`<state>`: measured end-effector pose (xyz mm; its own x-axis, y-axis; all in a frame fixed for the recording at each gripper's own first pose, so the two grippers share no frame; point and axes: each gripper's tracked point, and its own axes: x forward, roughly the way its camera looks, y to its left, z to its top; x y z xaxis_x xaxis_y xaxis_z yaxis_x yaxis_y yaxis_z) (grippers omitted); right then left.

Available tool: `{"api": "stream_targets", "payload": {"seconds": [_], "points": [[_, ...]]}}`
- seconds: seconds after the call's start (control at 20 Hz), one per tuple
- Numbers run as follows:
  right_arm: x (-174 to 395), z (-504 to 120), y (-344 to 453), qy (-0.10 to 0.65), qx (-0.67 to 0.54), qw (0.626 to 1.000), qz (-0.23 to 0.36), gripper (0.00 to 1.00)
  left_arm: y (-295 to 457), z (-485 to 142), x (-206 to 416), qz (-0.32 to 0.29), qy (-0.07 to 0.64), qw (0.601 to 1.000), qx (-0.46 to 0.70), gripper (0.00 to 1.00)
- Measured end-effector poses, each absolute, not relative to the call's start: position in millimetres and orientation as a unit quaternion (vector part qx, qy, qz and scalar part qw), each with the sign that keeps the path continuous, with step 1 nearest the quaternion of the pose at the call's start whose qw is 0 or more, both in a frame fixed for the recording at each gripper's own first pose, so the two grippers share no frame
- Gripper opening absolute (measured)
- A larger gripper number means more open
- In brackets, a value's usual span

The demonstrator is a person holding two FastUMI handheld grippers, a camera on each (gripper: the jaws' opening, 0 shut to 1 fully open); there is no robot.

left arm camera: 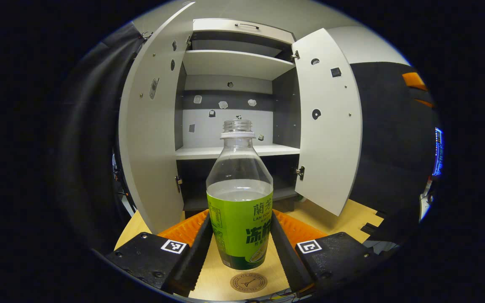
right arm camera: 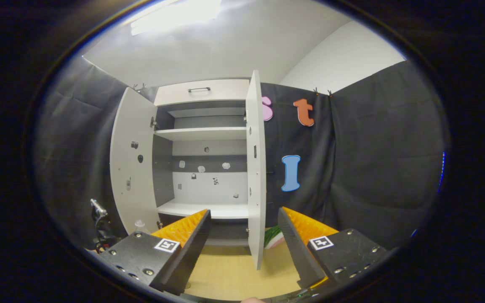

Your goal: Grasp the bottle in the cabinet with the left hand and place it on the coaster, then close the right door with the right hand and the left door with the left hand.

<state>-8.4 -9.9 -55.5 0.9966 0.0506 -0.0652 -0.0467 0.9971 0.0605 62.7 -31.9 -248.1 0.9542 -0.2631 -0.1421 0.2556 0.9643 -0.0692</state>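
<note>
Your left claw (left arm camera: 241, 248) grips the bottle (left arm camera: 240, 206) upright above the counter (left arm camera: 354, 214), just short of the coaster (left arm camera: 248, 282). Your right claw (right arm camera: 244, 248) hangs open, lined up near the right door (right arm camera: 255, 168).

Both white cabinet doors, the left door (left arm camera: 152, 126) and the right door (right arm camera: 256, 168), stand swung out over the pale wooden table (right arm camera: 234, 269), flanking the open white shelves (left arm camera: 236, 63), leaving a passage between them.

A recording booth: black cloth walls (right arm camera: 352, 168) around an open cabinet (right arm camera: 204, 134).
</note>
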Motion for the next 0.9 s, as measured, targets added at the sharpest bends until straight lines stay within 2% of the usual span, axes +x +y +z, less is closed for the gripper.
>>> {"api": "stream_targets", "payload": {"seconds": [0.15, 0.3, 0.35, 0.45, 0.6, 0.75, 0.9], "points": [[5.0, -52.7, 3.0, 0.026, 0.04, 0.998, 0.045, 0.96, -44.1, -281.3, 46.6, -0.141, 0.076, 0.987, -0.004, 0.81], [19.1, -43.6, 32.5, 0.018, 0.113, 0.989, 0.097, 0.94, -56.3, -320.6, 36.8, -0.158, 0.094, 0.983, 0.02, 0.8], [24.7, -40.0, 36.5, 0.014, 0.132, 0.985, 0.107, 0.96, -58.4, -331.8, 36.1, -0.16, 0.1, 0.982, 0.022, 0.81], [37.2, -35.9, 40.1, 0.01, 0.151, 0.982, 0.111, 0.94, -63.8, -355.4, 35.4, -0.171, 0.124, 0.977, 0.023, 0.8], [55.5, -41.1, 44.2, 0.019, 0.152, 0.982, 0.107, 0.98, -61.1, -378.8, 40.0, -0.176, 0.141, 0.974, 0.017, 0.81], [63.7, -46.9, 53.0, 0.024, 0.147, 0.982, 0.114, 0.98, -58.8, -399.9, 44.4, -0.176, 0.16, 0.971, 0.03, 0.81], [70.1, -54.9, 62.5, 0.028, 0.135, 0.982, 0.127, 0.99, -63.9, -399.8, 49.0, -0.186, 0.149, 0.97, 0.035, 0.81]]}}
